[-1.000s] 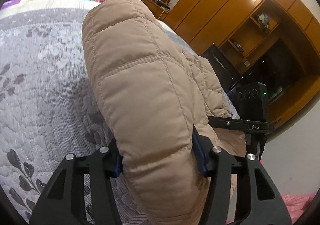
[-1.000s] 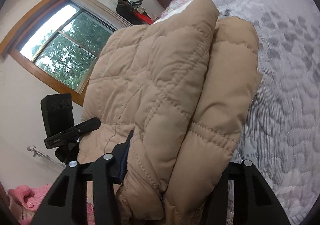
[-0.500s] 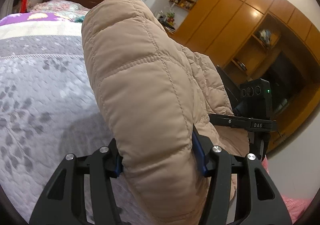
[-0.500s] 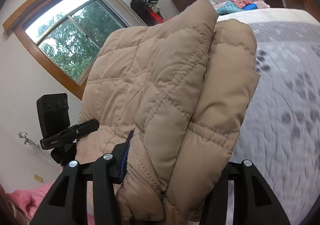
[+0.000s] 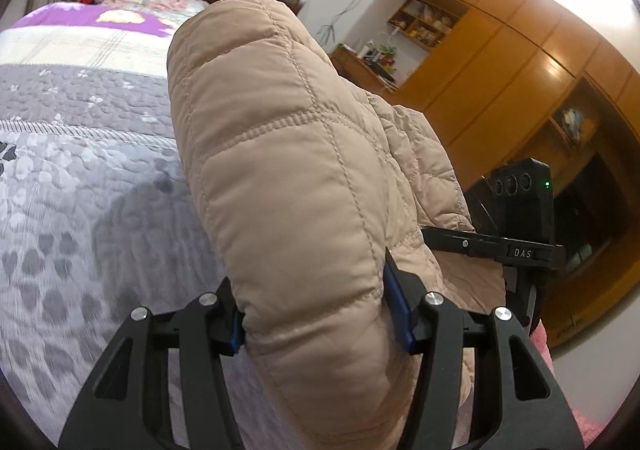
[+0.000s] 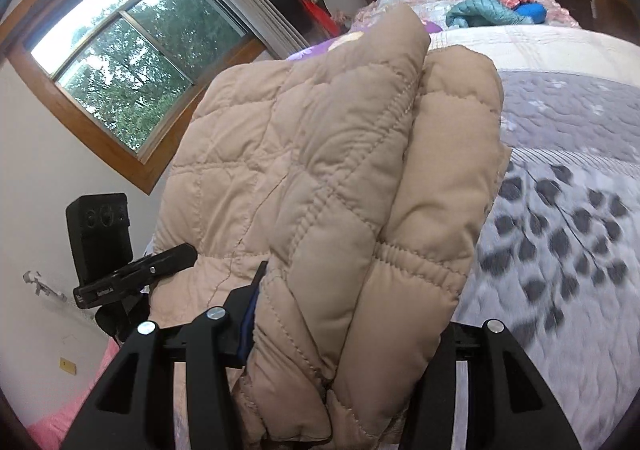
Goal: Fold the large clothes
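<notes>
Swung further toward headboard since earlier frame. Tan quilted jacket (image 5: 288, 186) lifted above bed (image 5: 80, 178), clamped in left gripper (image 5: 320, 314) and right gripper (image 6: 348, 334) jaws. Risk: puffy bulk squeezing out, fold unrolling.

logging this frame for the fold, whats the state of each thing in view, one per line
left gripper: shut on the tan quilted jacket
right gripper: shut on the tan quilted jacket
tan quilted jacket: bunched in thick folds, gripped at both ends, held up over the bed
grey bedspread: spread flat on the bed
teal garment: crumpled in a heap near the headboard
window: panes closed
</notes>
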A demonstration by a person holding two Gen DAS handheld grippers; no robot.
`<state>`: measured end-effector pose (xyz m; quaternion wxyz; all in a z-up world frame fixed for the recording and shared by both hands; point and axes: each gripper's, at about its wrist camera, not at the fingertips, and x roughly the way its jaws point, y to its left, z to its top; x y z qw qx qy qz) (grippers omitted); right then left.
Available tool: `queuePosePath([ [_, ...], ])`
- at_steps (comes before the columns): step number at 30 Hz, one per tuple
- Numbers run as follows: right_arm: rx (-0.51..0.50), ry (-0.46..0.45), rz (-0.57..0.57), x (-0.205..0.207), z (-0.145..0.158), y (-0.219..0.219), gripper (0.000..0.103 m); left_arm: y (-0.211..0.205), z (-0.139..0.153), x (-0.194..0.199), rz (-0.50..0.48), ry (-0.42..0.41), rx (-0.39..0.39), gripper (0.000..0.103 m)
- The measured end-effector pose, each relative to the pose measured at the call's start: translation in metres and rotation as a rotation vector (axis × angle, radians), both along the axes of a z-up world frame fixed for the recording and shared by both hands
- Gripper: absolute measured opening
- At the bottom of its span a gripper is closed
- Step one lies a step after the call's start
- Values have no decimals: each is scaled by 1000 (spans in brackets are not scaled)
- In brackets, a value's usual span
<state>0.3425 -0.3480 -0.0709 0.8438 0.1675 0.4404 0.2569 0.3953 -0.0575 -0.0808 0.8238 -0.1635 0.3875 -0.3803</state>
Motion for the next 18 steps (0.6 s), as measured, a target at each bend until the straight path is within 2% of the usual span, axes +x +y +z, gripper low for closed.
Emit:
queuePosePath([
  [6,0,65,7,30,-29,2,50,8,-28,36,23,82,1,55],
  [10,36,77,9,33,-41,-3,51,15,-53,50,32,146,-21,60],
  [15,22,90,-10,29,-43,-10,68,19,-57,47,37,190,-33,66],
  [18,4,79,-36,19,-36,-16,74,29,-55,41,54,202,-22,69],
])
